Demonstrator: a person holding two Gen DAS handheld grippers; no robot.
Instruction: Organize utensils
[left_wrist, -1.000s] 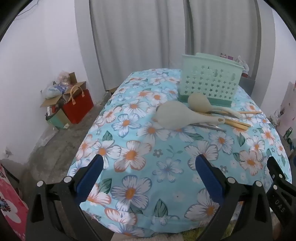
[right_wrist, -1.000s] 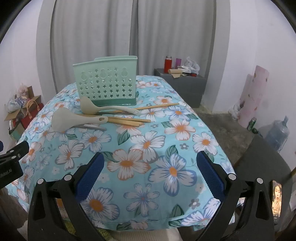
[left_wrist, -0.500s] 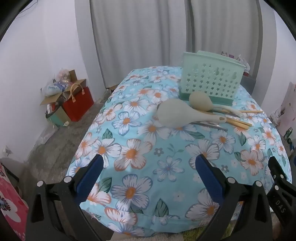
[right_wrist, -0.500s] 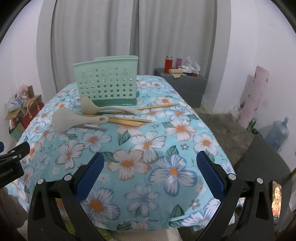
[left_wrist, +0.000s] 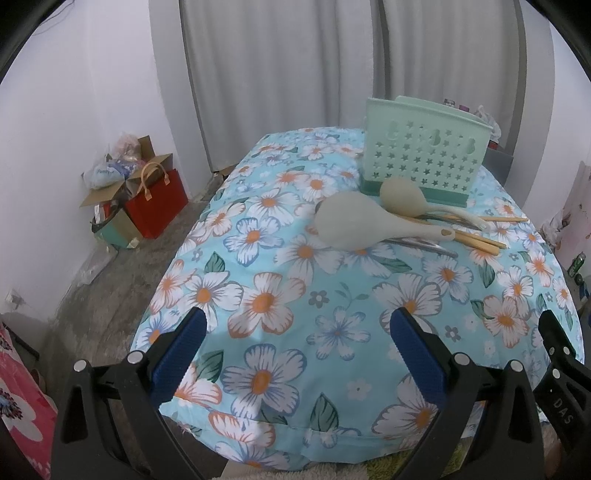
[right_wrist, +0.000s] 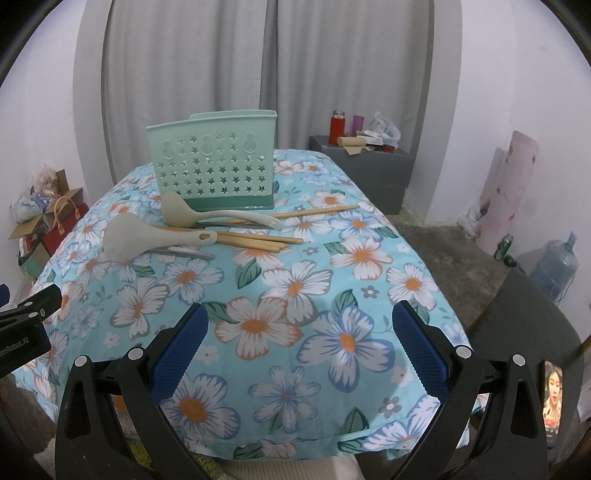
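A mint green utensil holder (left_wrist: 421, 158) (right_wrist: 214, 166) with star-shaped holes stands upright at the far end of the floral-covered table (left_wrist: 295, 295) (right_wrist: 295, 288). In front of it lie a grey rice paddle (left_wrist: 362, 225) (right_wrist: 147, 240), a grey ladle (left_wrist: 406, 195) (right_wrist: 207, 216), several wooden chopsticks (left_wrist: 476, 242) (right_wrist: 258, 240) and a metal utensil (left_wrist: 424, 245) (right_wrist: 184, 253), piled together. My left gripper (left_wrist: 299, 339) and my right gripper (right_wrist: 301, 336) both hover open over the near table edge, well short of the pile, holding nothing.
On the floor to the left are a red bag (left_wrist: 155, 201) and cardboard boxes. A grey cabinet (right_wrist: 362, 166) with bottles stands behind the table on the right. A water jug (right_wrist: 554, 266) and a pink roll (right_wrist: 509, 192) sit at right. Grey curtains hang behind.
Both grippers have drifted slightly; the left view shows the holder and pile shifted a little upward and right. Nothing on the table moved. Both stay open.
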